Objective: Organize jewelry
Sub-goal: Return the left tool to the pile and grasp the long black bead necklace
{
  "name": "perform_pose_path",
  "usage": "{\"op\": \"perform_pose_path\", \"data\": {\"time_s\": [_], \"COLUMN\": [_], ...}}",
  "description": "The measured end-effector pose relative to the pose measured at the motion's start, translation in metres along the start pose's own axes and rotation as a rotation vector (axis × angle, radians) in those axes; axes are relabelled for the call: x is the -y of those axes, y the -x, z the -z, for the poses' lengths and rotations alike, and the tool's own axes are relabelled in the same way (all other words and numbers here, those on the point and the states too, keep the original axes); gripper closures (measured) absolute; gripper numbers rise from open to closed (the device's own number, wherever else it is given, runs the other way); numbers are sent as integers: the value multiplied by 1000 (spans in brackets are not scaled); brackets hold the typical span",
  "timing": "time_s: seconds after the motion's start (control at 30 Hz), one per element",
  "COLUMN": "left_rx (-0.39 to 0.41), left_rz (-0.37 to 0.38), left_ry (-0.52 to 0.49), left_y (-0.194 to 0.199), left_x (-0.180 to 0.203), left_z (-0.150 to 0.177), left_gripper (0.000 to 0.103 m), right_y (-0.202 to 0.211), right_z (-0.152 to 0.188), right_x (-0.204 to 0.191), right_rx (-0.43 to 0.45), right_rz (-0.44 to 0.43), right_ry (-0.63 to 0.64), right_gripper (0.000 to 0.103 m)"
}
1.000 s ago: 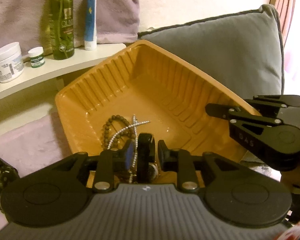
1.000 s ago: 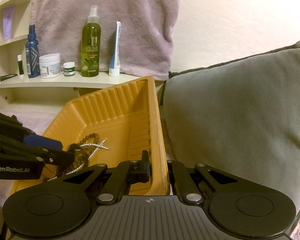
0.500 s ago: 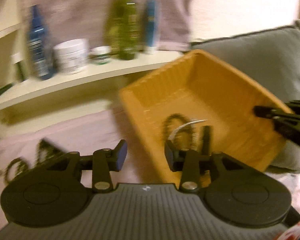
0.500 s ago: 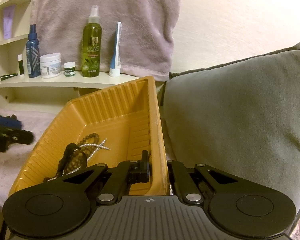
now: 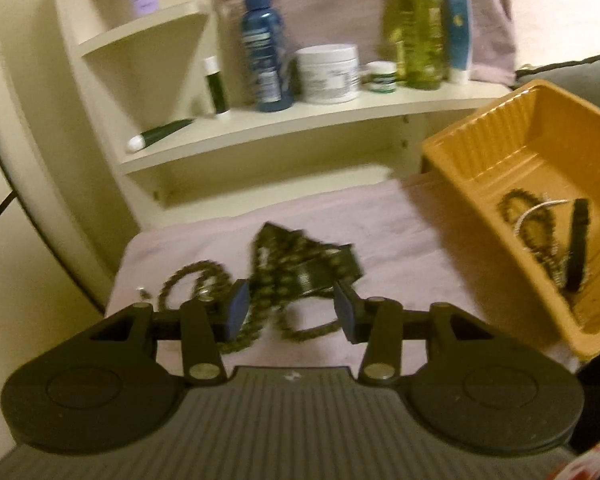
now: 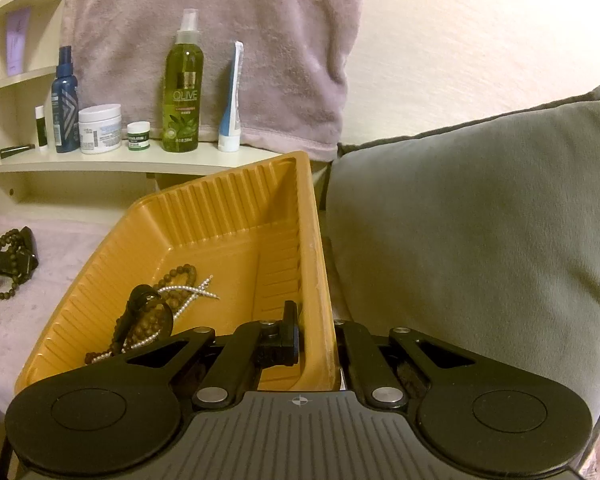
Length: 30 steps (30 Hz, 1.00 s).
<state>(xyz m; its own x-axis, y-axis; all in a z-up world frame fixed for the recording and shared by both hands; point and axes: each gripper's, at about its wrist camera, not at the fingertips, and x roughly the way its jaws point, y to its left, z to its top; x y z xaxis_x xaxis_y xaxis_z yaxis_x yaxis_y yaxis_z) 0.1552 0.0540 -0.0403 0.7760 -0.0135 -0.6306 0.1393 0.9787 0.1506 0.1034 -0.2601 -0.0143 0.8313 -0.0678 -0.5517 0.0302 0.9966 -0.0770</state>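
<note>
Swung away from orange tray (image 5: 452, 160), left gripper (image 5: 290, 312) now over bead pile (image 5: 284, 276) on pink surface (image 5: 380, 220), fingers apart. Right gripper (image 6: 316, 344) clamped on tray rim. Lower straight, pinch one strand.

Tray (image 6: 228, 216) orange-ochre, walls ribbed. Inside it, dark brown beads (image 6: 182, 274), a silver-white chain (image 6: 192, 294), a black strap (image 5: 577, 248). Cloth (image 5: 400, 232) pale pink; at 9 o'clock of the tray, olive-dark bead strands (image 5: 276, 276). Cushion (image 6: 480, 220) grey-green, dark piping. Towel (image 6: 220, 40) mauve. Olive-green bottle (image 6: 183, 92); blue bottle (image 6: 65, 108); white jar (image 6: 100, 128).
</note>
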Motion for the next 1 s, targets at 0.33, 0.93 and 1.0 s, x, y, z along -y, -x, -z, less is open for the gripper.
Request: {"op": "perform_pose_path", "data": {"time_s": [0.33, 0.93, 1.0], "left_rx": [-58, -131, -127], "left_rz": [28, 59, 58], "left_ry": [-58, -124, -120], "left_y": [-26, -44, -40], "left_x": [-10, -11, -13], "left_z": [10, 9, 9], "left_gripper": [62, 90, 90], "right_y": [-2, -4, -5], "right_z": [0, 1, 1], "right_x": [0, 0, 0], "right_rx": [-8, -10, -10], "right_rz": [6, 12, 11], "right_ry": [7, 10, 12], "right_gripper": [100, 99, 99]}}
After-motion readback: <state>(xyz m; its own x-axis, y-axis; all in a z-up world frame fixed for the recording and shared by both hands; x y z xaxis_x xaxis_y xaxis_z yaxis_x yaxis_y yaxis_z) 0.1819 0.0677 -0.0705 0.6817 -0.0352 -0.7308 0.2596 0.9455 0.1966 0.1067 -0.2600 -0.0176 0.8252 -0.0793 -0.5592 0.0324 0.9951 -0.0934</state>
